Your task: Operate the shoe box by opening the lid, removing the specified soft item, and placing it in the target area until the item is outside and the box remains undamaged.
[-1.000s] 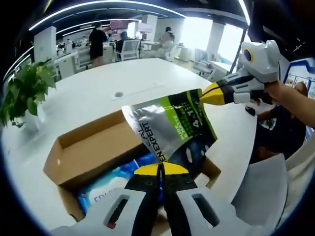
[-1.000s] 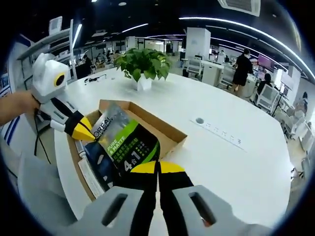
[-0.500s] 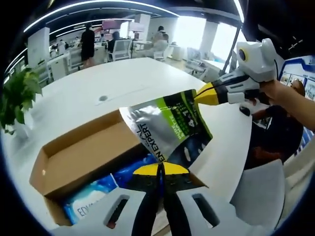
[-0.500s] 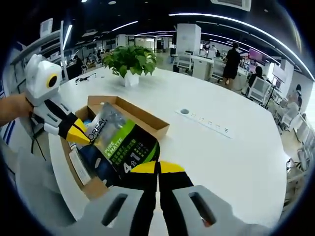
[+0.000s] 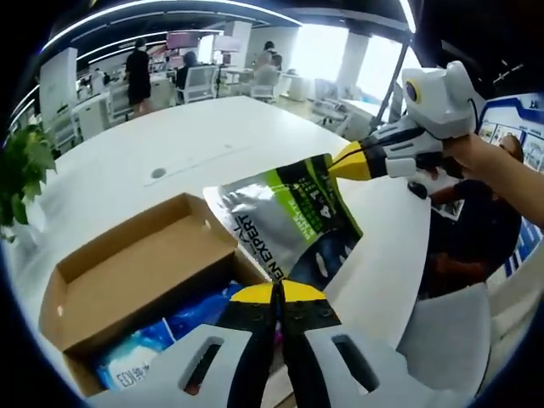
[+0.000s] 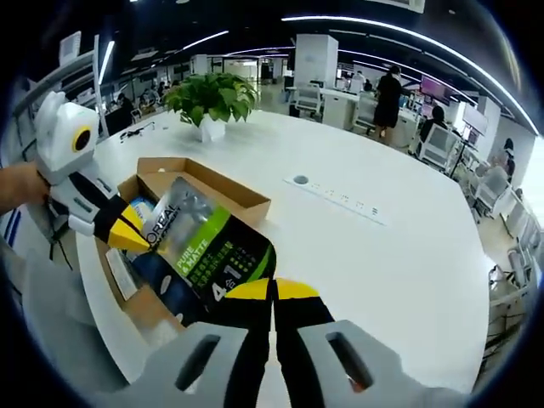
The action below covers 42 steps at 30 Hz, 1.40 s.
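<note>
Two grippers hold one soft pouch [image 5: 293,223] between them, stretched out above the open shoe box [image 5: 127,276]. Left gripper [image 5: 276,293] has its jaws closed on the pouch's dark bottom edge, seen right at its yellow tips in the left gripper view; right gripper [image 6: 272,291] is pinched shut on the opposite end, the corner near the "4 in 1" print, and it shows from the side in the left gripper view with yellow tips touching the pouch's upper corner. So the pouch's long axis runs gripper to gripper, tilted, with the silver and green printed face [image 6: 200,246] turned up. Pouch is already out of the box, hanging over the box's near edge and partly over the white table [image 6: 382,263]. Box lid looks open or off, walls intact as far as I can see; blue packets [image 5: 161,340] sit inside the box. Bare tabletop lies beyond the right gripper, away from the box, so the right hand seems nearer the free table; the left sits closer over the box. My read: the coming move needs the pouch carried sideways along its own long axis toward the right-gripper side, clear of the cardboard rim, then lowered flat. Potted plant [image 6: 208,98] stands on the far side of the box, well apart.
</note>
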Available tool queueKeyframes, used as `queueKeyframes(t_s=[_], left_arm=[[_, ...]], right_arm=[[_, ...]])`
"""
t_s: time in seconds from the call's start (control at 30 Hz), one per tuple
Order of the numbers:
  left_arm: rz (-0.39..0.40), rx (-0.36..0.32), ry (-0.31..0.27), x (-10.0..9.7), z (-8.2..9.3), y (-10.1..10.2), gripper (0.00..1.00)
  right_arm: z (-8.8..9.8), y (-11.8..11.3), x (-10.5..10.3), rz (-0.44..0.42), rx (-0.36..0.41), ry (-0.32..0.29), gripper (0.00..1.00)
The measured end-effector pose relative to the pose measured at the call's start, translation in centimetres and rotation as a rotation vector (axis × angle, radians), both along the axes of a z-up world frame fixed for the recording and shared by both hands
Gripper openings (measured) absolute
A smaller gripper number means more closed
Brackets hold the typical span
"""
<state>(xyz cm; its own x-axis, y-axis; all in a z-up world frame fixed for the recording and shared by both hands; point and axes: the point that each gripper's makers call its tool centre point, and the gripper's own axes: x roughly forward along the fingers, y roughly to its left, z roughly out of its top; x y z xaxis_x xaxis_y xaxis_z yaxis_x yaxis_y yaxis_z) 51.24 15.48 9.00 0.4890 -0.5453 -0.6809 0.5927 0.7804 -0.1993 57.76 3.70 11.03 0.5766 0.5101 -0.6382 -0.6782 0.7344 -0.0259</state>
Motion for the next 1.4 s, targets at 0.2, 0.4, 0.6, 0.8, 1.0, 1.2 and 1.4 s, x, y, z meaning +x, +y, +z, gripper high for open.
queueKeyframes(t_s=[0.2,0.4,0.6,0.8,1.0,1.2,1.4], left_arm=[[-0.021,0.004,0.010,0.2,-0.4,-1.4,0.00],[-0.048,0.016,0.023,0.5,-1.1,-2.7,0.00],[-0.084,0.046,0.031,0.9,-1.7,-3.7,0.00],[-0.145,0.132,0.028,1.5,-3.0,-4.3,0.00],[-0.206,0.222,0.025,1.8,-4.2,-4.7,0.00],[-0.229,0.273,0.040,1.9,-5.4,-5.1,0.00],[-0.289,0.370,0.032,2.3,-6.7,-5.2,0.00]], right_arm=[[-0.6,-1.3,0.4,-0.018,-0.013,0.009,0.00],[-1.5,-2.5,0.7,-0.035,-0.028,0.023,0.00],[-2.7,-3.5,1.2,-0.055,-0.039,0.041,0.00],[-4.0,-4.0,1.8,-0.066,-0.054,0.058,0.00],[-5.3,-4.1,2.3,-0.063,-0.071,0.073,0.00],[-6.3,-4.3,2.6,-0.067,-0.075,0.091,0.00],[-7.6,-4.3,3.0,-0.075,-0.077,0.110,0.00]])
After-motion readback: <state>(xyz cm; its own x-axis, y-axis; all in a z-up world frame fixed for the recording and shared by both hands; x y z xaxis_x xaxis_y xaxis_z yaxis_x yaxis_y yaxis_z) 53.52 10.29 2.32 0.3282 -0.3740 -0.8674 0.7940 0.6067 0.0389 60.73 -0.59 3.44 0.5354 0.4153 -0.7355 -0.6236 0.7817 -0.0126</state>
